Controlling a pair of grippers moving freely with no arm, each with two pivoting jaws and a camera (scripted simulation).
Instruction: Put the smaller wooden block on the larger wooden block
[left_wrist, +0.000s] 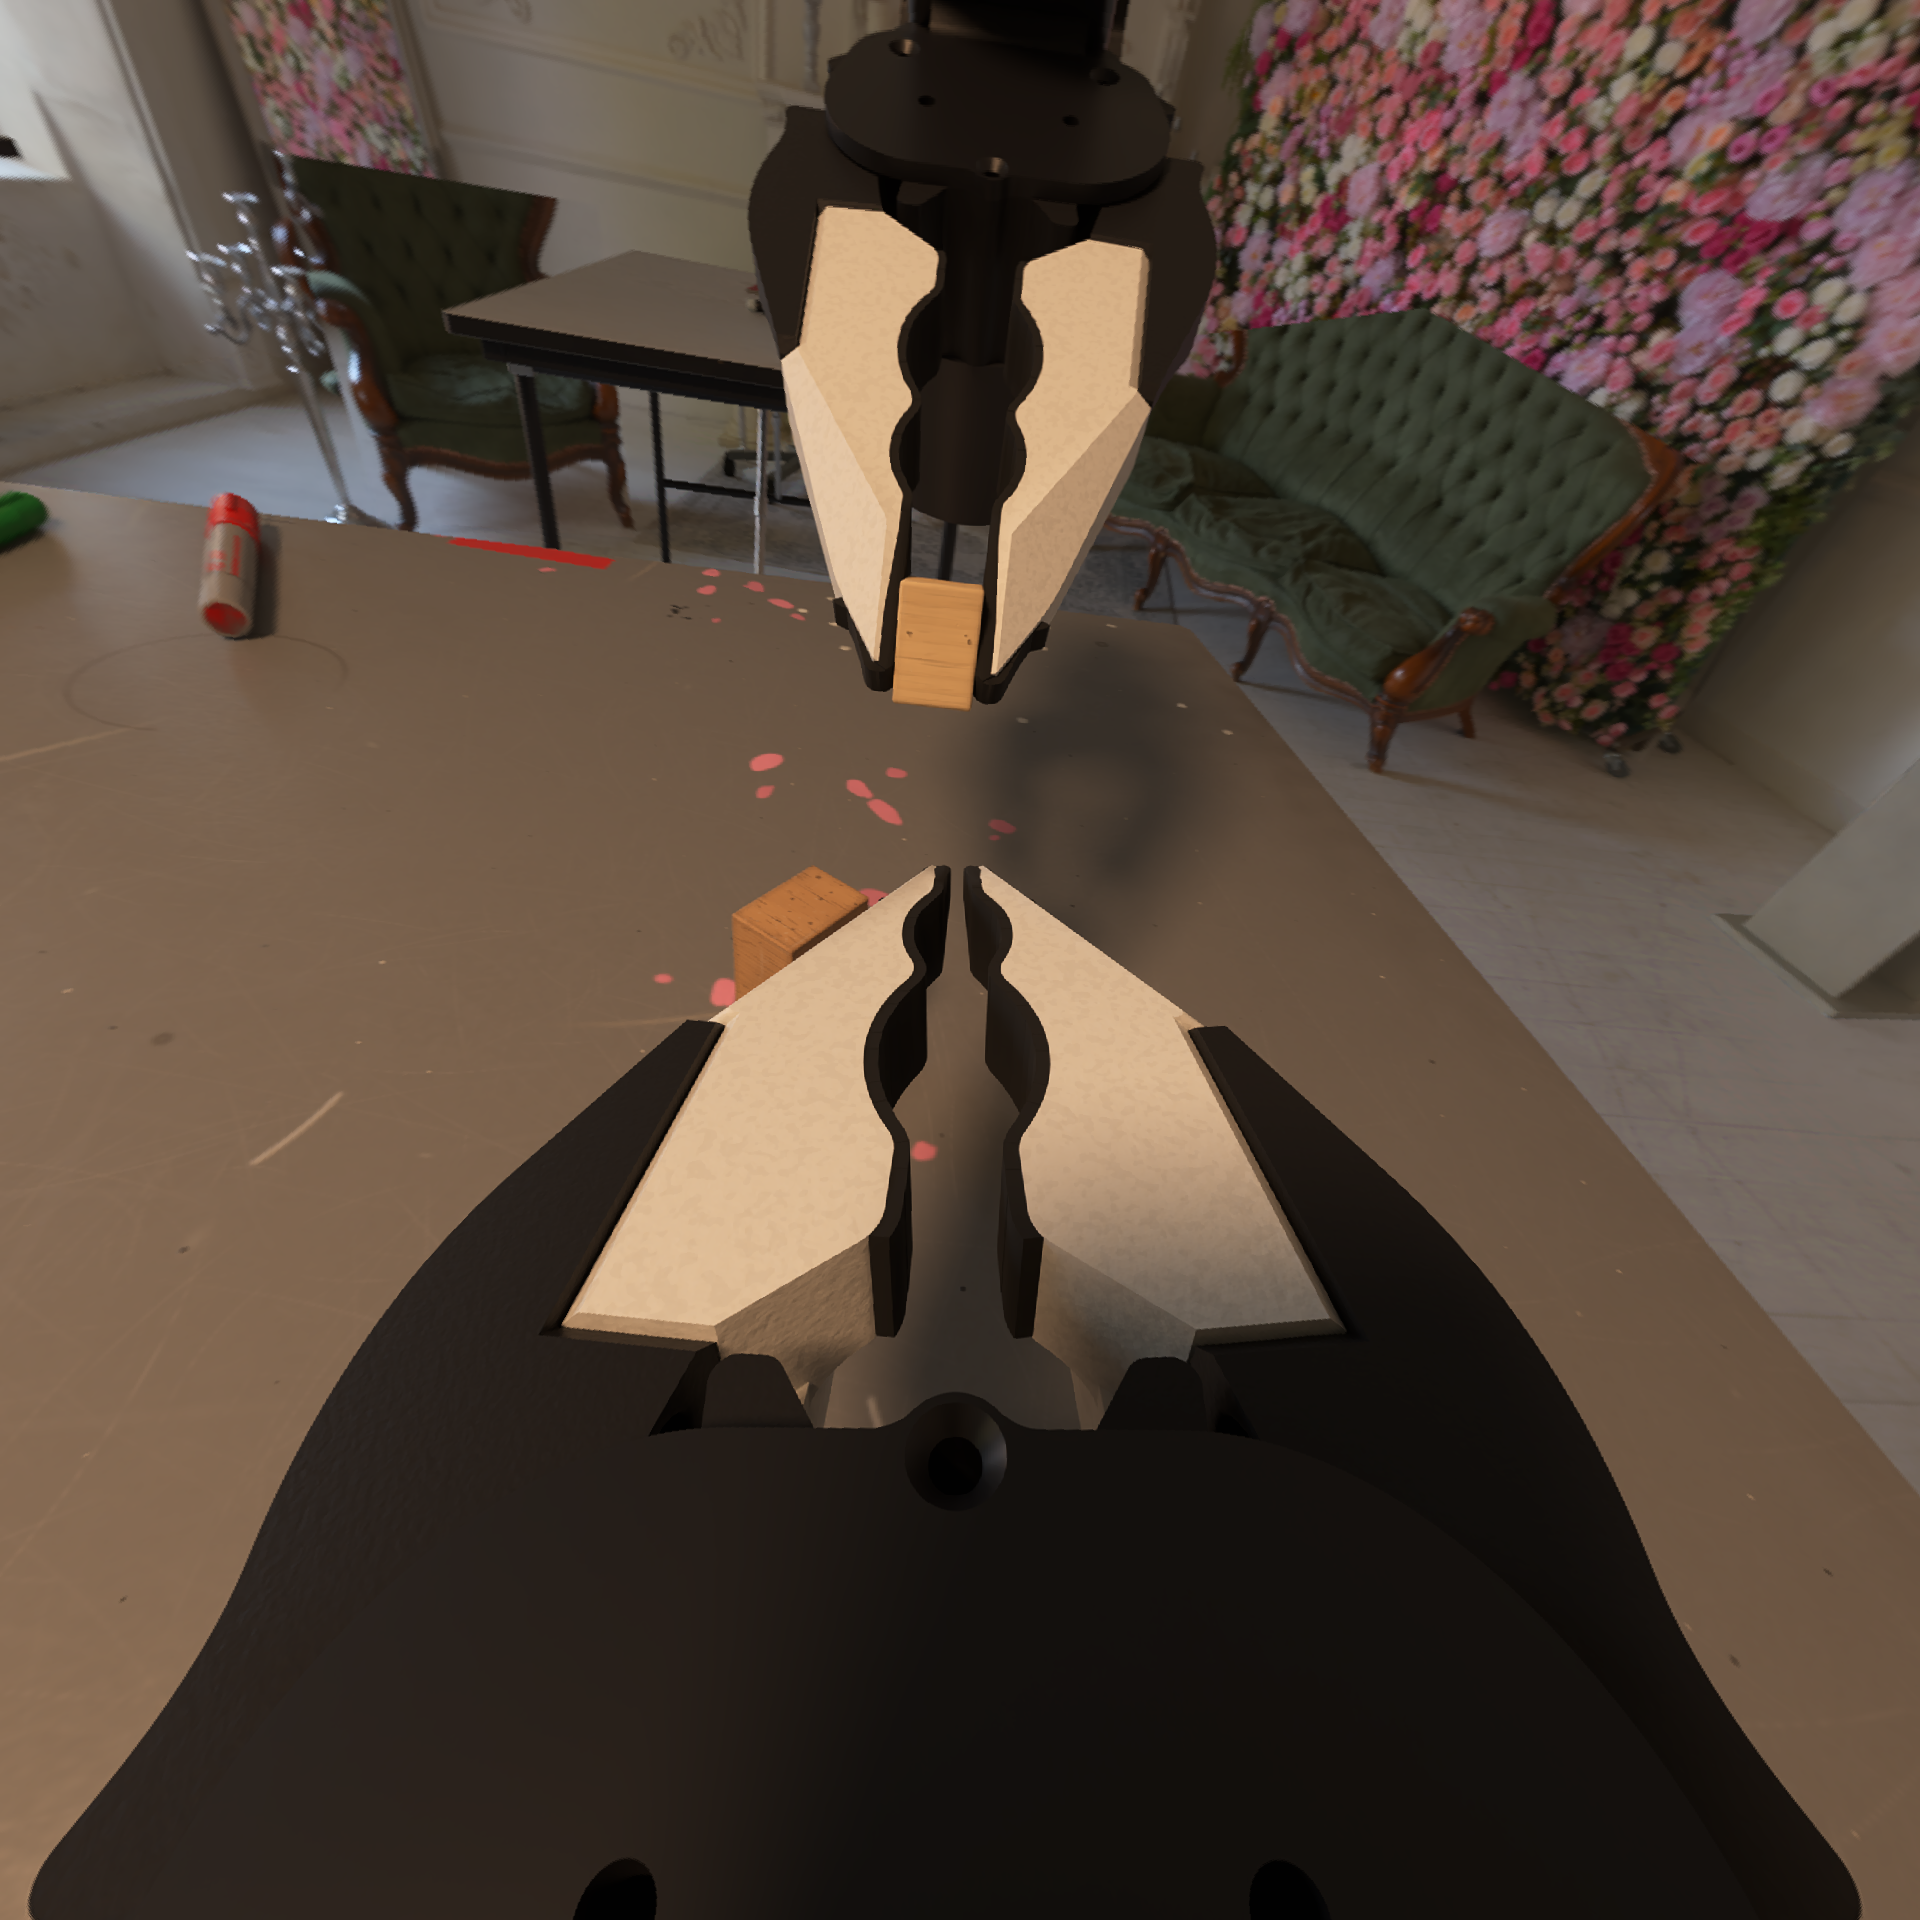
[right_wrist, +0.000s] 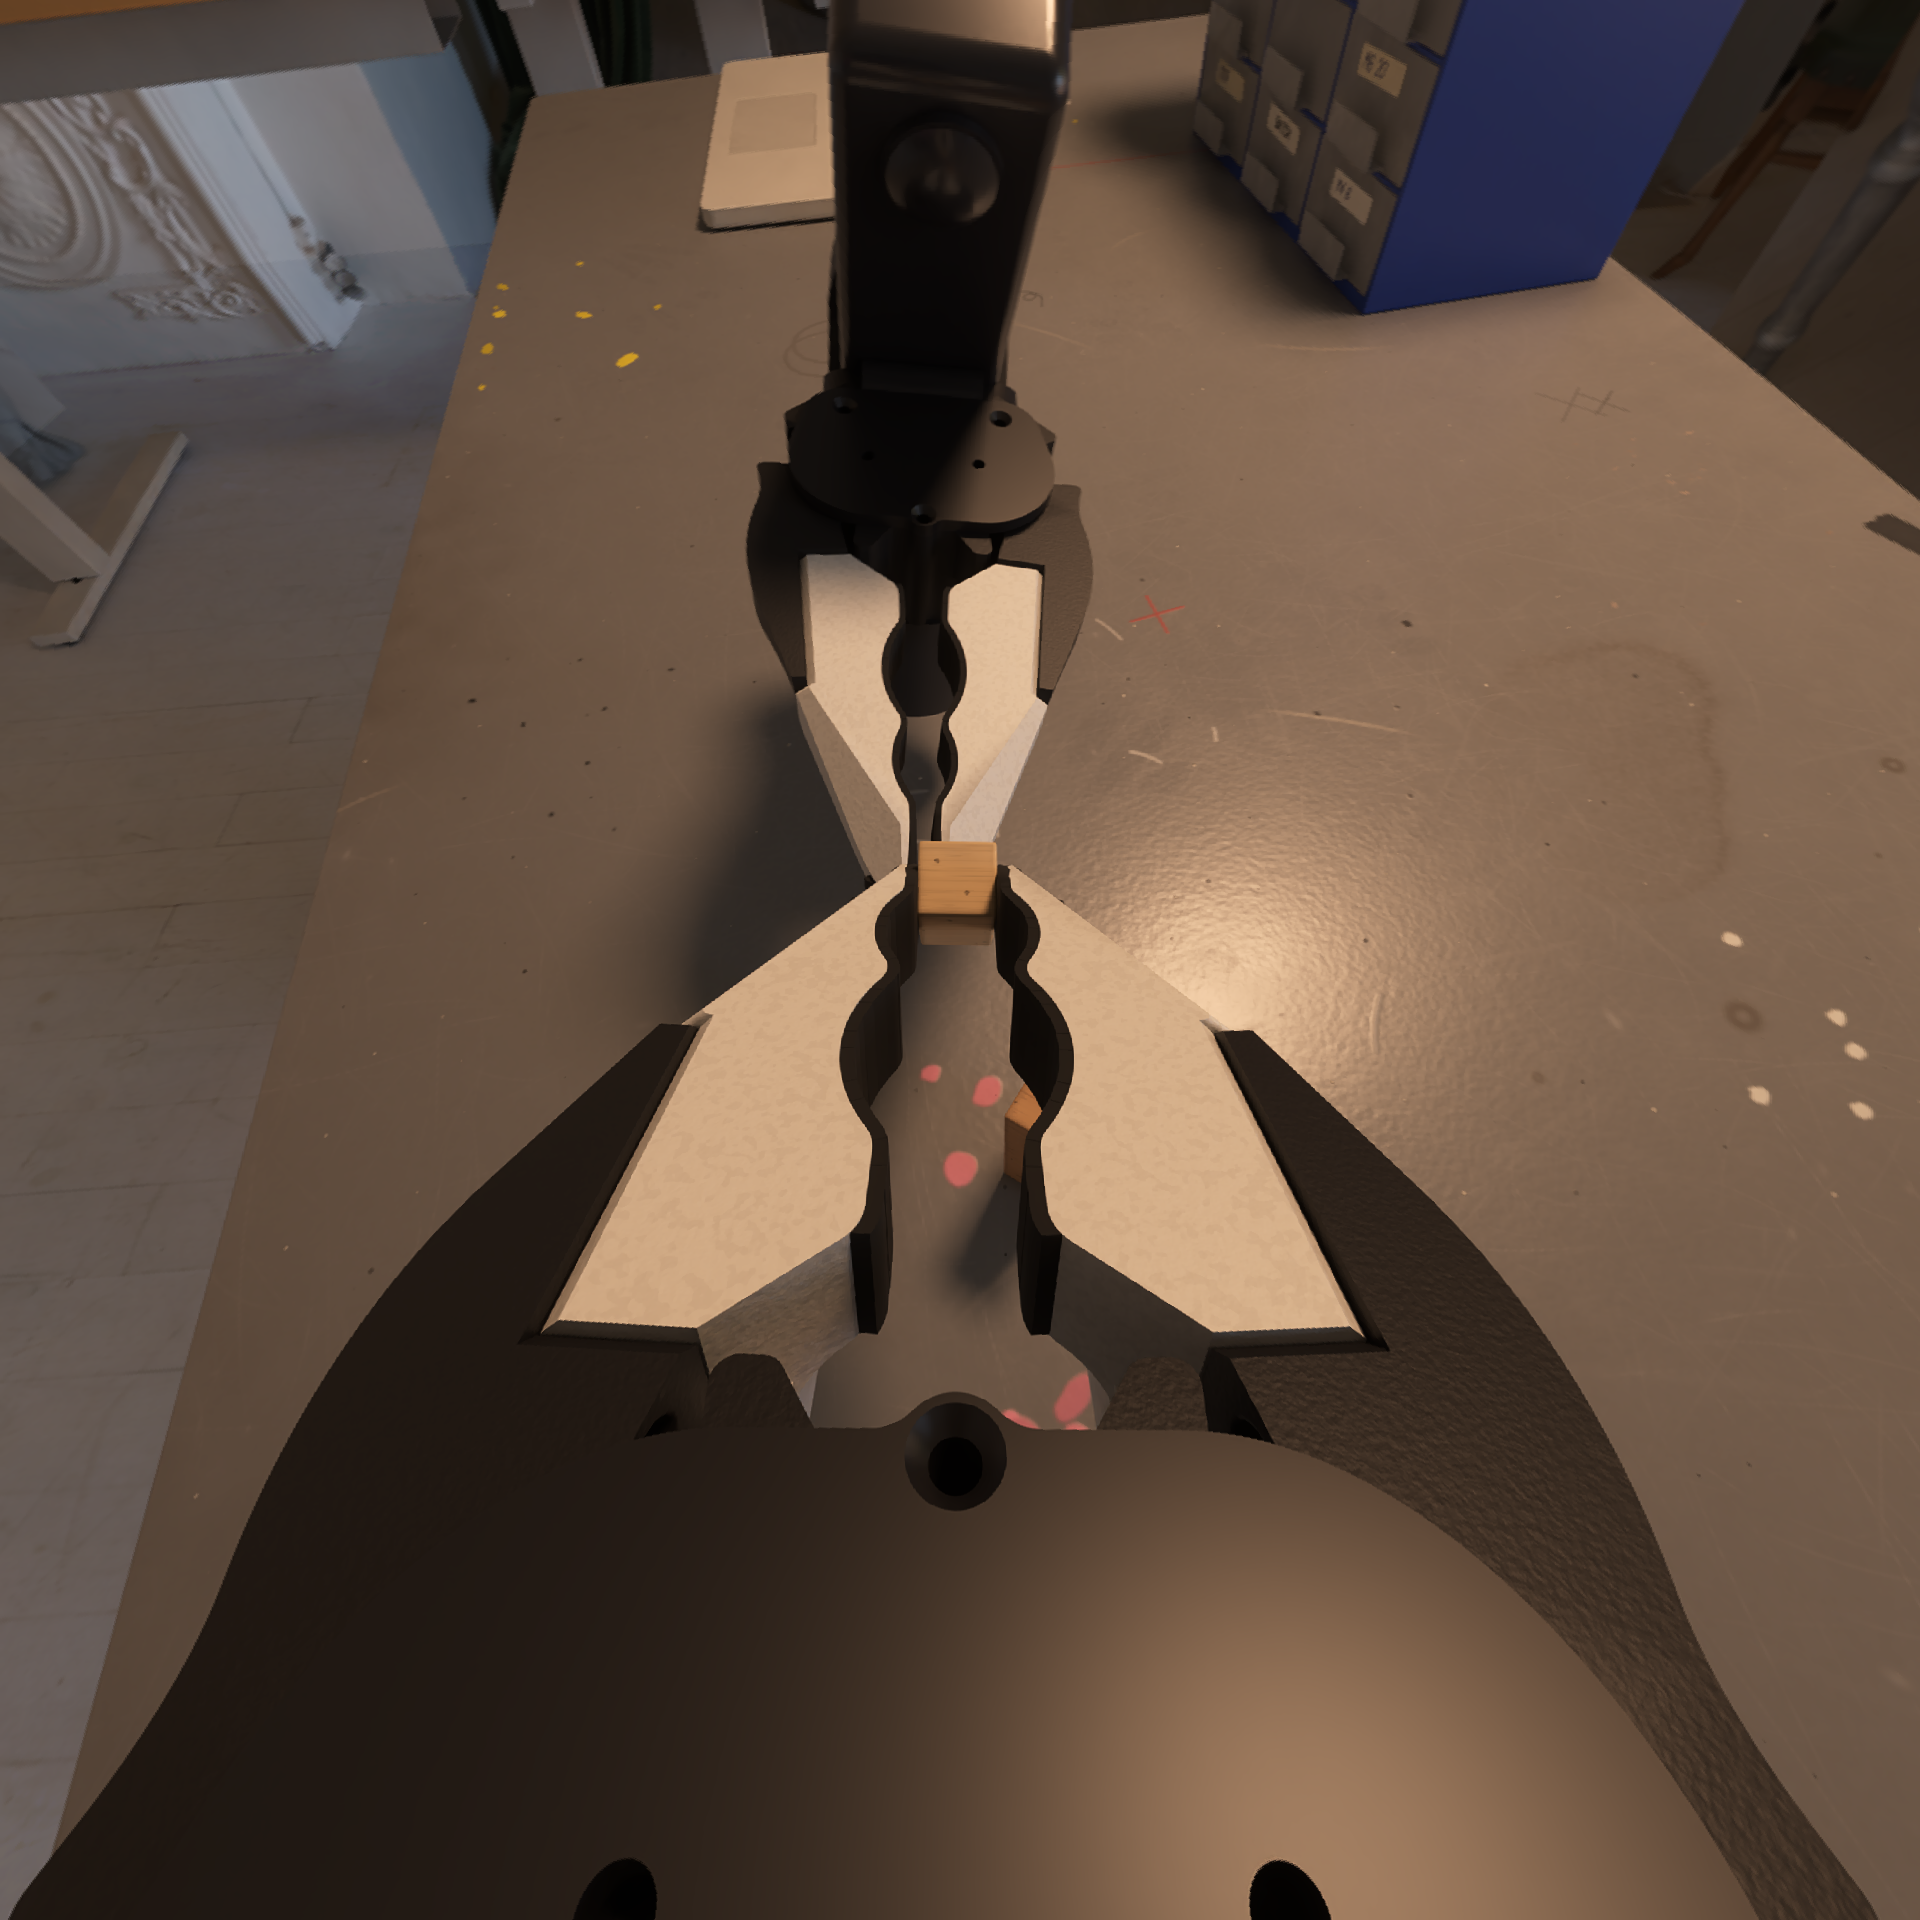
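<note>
The smaller wooden block (left_wrist: 938, 644) is light and is held between the fingertips of my right gripper (left_wrist: 935, 681), above the table. In the right wrist view the same block (right_wrist: 956, 883) sits at the tips of the right gripper (right_wrist: 956, 899). The larger wooden block (left_wrist: 795, 920) is darker and stands on the grey table (left_wrist: 312, 1039), partly hidden behind my left finger. Only a sliver of the larger block (right_wrist: 1023, 1127) shows between the right fingers. My left gripper (left_wrist: 956, 878) is shut and empty, tips just right of the larger block. It faces the right gripper in the right wrist view (right_wrist: 928, 831).
A red-capped tube (left_wrist: 229, 566) and a green object (left_wrist: 21, 520) lie at the far left. Pink paint spots (left_wrist: 873, 805) mark the table. A blue drawer cabinet (right_wrist: 1403, 156) and a white pad (right_wrist: 764, 145) stand at the far end.
</note>
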